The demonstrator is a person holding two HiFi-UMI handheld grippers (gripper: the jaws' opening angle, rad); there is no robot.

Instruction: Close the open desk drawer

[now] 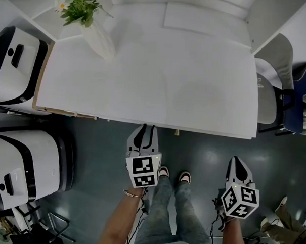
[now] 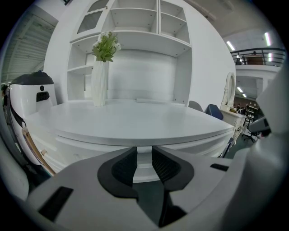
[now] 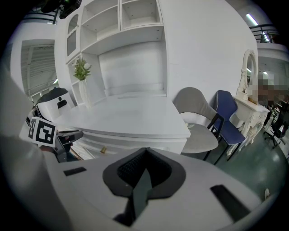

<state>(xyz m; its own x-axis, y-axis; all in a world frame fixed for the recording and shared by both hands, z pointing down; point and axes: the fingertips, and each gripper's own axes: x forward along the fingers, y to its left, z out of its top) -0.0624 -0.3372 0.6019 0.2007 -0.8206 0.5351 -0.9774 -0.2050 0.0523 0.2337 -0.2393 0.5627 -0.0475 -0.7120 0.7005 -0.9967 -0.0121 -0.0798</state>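
A person stands at a white table (image 1: 195, 85) with the left gripper (image 1: 145, 130) at its front edge, jaws a little apart and holding nothing, facing the white drawer front (image 2: 194, 145) just under the tabletop. The drawer looks nearly home; how far it stands out cannot be told. The right gripper (image 1: 238, 162) hangs back near the floor, jaws together and empty. The closing push appears to be the step in hand, calling for a straight, level press against the front. A white vase of green leaves and daisies (image 1: 98, 38), two white-and-black machines (image 1: 19, 169), and a grey chair (image 1: 268, 93) stand clear of the path.
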